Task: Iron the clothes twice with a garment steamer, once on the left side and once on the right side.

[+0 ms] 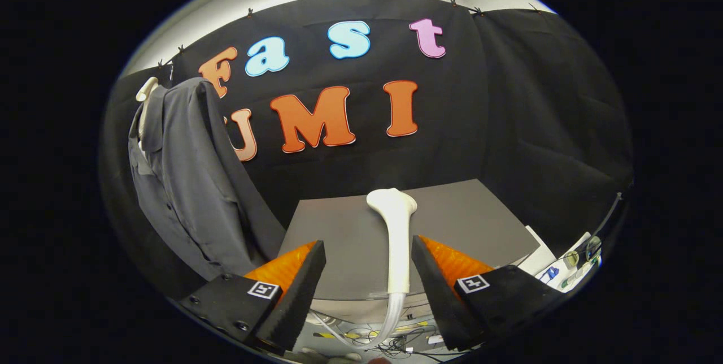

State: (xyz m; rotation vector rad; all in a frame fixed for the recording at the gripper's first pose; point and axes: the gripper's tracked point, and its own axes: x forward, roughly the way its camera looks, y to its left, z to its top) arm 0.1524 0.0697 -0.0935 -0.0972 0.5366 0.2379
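in the gripper view the gripper is spread wide, its two fingers well apart and pressing on nothing. the white steamer stands between them, nearer the one on the right of the view but touching neither as far as can be seen. its long axis runs away from the camera along the line of the fingers: the slim handle is nearest, and the broader head is at the far end, beyond the fingertips, over the grey table. which way the steam face is turned cannot be told. a clear hose leaves the handle's near end and curves down towards a tangle of cables below the table's near edge.

the table top is bare on both sides of the steamer, with its far edge close to the black wall. the grey shirt hangs upright on a white hanger, off to the left and well apart from the steamer, its lower part dropping past the table's left edge. small odds and ends lie past the table's right corner.
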